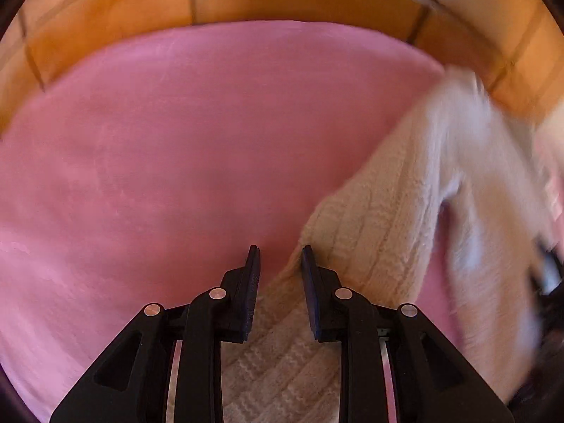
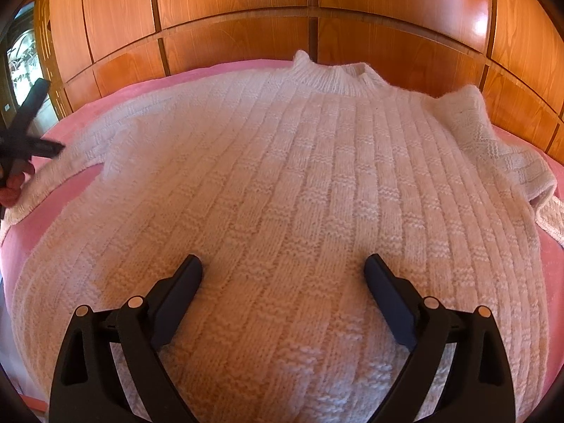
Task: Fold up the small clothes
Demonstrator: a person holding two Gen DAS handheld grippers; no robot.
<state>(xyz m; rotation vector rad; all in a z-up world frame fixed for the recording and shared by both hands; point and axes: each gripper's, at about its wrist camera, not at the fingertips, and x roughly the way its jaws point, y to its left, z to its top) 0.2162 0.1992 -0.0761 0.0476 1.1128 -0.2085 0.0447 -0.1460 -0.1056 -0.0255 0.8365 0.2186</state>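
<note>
A cream knitted sweater (image 2: 299, 176) lies flat, front up, on a pink bed cover (image 2: 70, 190), with its collar at the far side. My right gripper (image 2: 283, 264) hovers open just above the lower body of the sweater, nothing between its fingers. My left gripper (image 1: 280, 250) points down at the end of the left sleeve (image 1: 370, 211). Its jaws stand a little apart, and the ribbed cuff lies under and between them without being pinched. In the right wrist view a hand (image 2: 12, 183) shows at that sleeve's end. The right sleeve (image 2: 511, 162) is bunched at the far right.
Glossy wooden wardrobe panels (image 2: 246, 17) rise straight behind the bed. Bare pink cover (image 1: 158, 141) stretches left of the sleeve. A window (image 2: 24, 60) shows at the far left. The right side of the left wrist view is motion-blurred.
</note>
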